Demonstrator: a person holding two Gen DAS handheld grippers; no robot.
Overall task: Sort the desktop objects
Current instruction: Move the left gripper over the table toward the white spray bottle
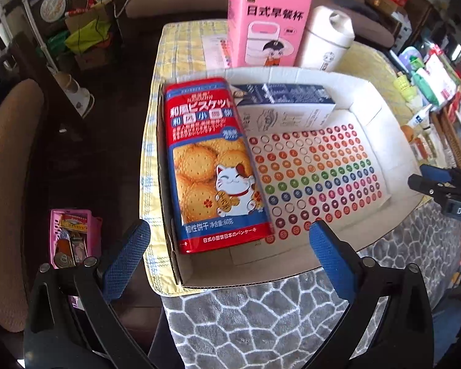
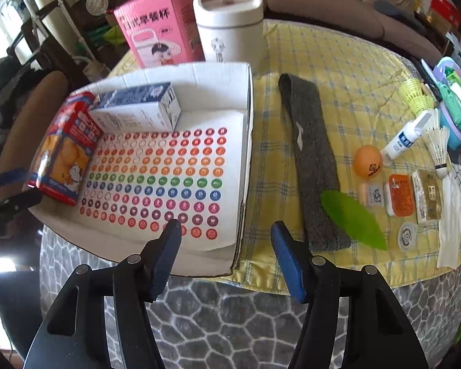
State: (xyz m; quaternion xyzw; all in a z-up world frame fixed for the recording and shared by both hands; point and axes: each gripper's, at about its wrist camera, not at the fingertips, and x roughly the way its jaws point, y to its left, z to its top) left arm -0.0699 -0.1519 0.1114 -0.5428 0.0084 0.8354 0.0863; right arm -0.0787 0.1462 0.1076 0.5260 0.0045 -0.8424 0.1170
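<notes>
My two grippers hover over the near rim of one shallow white cardboard tray (image 2: 244, 141), the landmark here: my left gripper (image 1: 230, 243) stands wide with nothing between its blue ridged pads, and my right gripper (image 2: 226, 246) is opening slightly, its jaws moderately apart and empty. Inside the tray lie two cartons, one glossy red biscuit box (image 1: 212, 166) printed with a lucky cat along the left wall and one navy-and-white box (image 1: 289, 104) against the far wall, on one flat sheet of round colour stickers (image 2: 169, 181). Behind the tray stand one pink cardboard box (image 2: 156, 27) and one smooth white handled flask (image 2: 230, 27). Right of the tray, on the yellow checked cloth (image 2: 338, 58), rest one long grey knitted band (image 2: 312, 153), one green leaf-shaped piece (image 2: 353, 224), one orange ball (image 2: 368, 161), two shuttlecocks, one white feathered (image 2: 438, 150) and one yellow mesh (image 2: 415, 95), and one small white bottle (image 2: 405, 138).
</notes>
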